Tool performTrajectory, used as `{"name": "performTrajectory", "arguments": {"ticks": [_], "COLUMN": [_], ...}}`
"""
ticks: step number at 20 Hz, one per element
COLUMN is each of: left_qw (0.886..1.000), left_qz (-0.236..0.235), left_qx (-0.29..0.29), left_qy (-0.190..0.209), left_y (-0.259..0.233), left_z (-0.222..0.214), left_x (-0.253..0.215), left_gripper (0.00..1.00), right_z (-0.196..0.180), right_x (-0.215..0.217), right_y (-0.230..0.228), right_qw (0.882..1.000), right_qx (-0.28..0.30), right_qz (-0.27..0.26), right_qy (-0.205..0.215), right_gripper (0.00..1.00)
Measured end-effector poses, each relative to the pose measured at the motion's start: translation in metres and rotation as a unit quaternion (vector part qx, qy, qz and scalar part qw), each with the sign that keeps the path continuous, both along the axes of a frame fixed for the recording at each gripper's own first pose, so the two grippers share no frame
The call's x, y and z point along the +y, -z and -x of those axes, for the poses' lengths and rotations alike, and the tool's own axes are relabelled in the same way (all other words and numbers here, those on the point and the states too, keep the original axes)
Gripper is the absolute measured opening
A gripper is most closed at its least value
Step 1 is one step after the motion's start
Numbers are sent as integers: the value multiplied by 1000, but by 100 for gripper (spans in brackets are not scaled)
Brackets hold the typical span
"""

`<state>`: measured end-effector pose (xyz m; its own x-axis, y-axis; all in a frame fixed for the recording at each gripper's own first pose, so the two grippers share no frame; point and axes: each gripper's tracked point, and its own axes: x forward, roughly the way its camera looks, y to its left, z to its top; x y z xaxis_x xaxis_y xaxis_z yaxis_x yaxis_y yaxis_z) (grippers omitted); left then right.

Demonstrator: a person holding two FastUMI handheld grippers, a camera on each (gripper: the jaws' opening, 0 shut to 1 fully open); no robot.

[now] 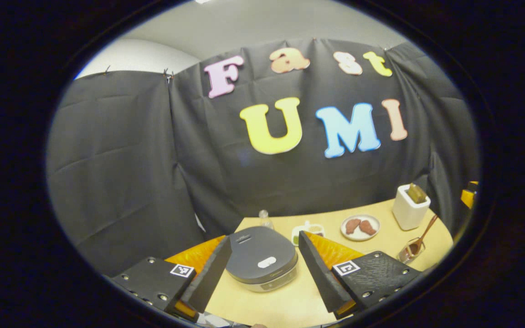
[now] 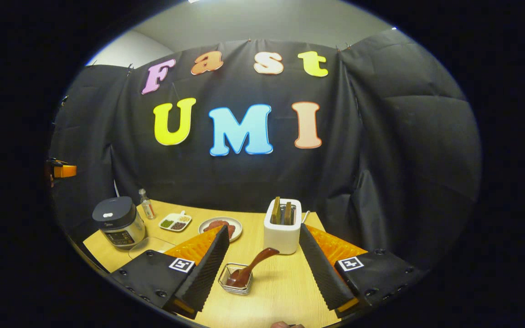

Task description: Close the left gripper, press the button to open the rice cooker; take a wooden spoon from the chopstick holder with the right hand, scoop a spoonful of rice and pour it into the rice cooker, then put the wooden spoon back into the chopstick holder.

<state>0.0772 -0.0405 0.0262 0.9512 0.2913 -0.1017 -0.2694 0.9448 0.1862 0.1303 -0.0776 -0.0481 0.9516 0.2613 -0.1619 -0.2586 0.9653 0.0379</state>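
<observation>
We see the left gripper (image 1: 260, 269) in the left gripper view with its fingers spread wide, holding nothing, hovering above the rice cooker (image 1: 261, 258). The cooker sits near the left edge of the wooden table (image 1: 285, 303), its dark lid shut, with a pale oval button (image 1: 267, 262) on top towards the front. In the right gripper view the same rice cooker (image 2: 119, 222) stands at the table's (image 2: 285, 282) left side, and a small clear bottle (image 2: 146, 204) stands just behind it near the back edge.

The right gripper (image 2: 262, 266) also has its fingers wide apart and grips nothing. Between them, towards the table's front edge, lies a small glass dish (image 2: 235, 279) with the wooden spoon (image 2: 249, 269) resting in it, bowl down and handle tilted up to the right. What the dish holds we cannot make out; it looks dark under the spoon. Just behind the dish stands the white chopstick holder (image 2: 283, 226), with two upright flat utensils (image 2: 281, 212) in it.

Along the back of the table we find a divided white dish (image 2: 175, 222) with small green and brown portions, and beside it a round plate (image 2: 220, 227) carrying reddish-brown pieces. In the left gripper view, the holder (image 1: 410, 207) stands at the far right corner, with the spoon (image 1: 422, 239) and its glass dish (image 1: 410, 249) in front of it.
</observation>
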Motion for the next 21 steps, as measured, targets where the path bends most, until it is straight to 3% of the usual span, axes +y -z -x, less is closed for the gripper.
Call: {"name": "performTrajectory", "arguments": {"ticks": [2,3,5,7,11,12,13,21], "left_qw": [999,998,996,994,990,990,990,987], "left_qz": [15,19,23,35,68,76,81,84], "left_qx": [-33,-48,-75,-91,-115,-109,-102,-118], "left_qy": [23,34,48,54,50,54,54,64], "left_y": [-13,-20,-29,-26,-7,3,8,0], "left_z": [26,40,66,94,128,131,134,148], "left_x": [-11,-14,-15,-14,-6,-8,-6,8], "left_gripper": [96,96,96,96,96,96,96,96], "right_z": [22,46,70,88,129,134,139,156], "right_x": [4,8,12,-3,-4,-9,-15,-18], "right_y": [-20,-32,-37,-35,-24,-23,-23,-39], "right_qw": [1000,1000,1000,999,996,996,995,992], "right_qx": [-11,-13,-13,-17,-20,-22,-24,-37], "right_qz": [-4,-9,-3,5,-46,-49,-47,-71], "right_qy": [11,7,6,42,71,73,80,97], "right_gripper": [98,93,98,100,100,96,100,98]}}
